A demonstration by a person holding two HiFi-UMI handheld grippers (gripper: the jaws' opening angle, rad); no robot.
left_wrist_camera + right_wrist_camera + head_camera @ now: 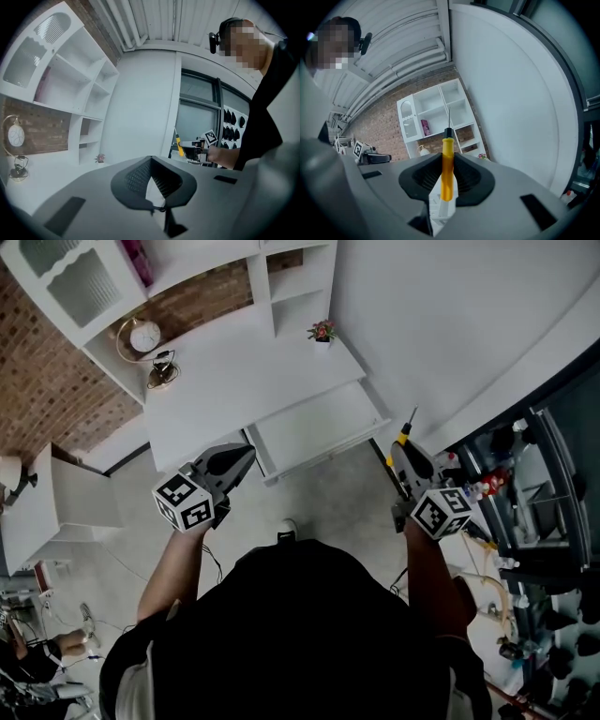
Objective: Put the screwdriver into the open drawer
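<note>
Yellow-handled screwdriver sits pinched in our right gripper; left gripper pressed together, empty. Next we carry it over the open white drawer.

A white desk and shelving stand against a brick wall.

L gripper jaws closed tip-to-tip, nothing btwn them; beyond, R gripper grips yellow-handled screwdriver, white shelf unit at left.
</note>
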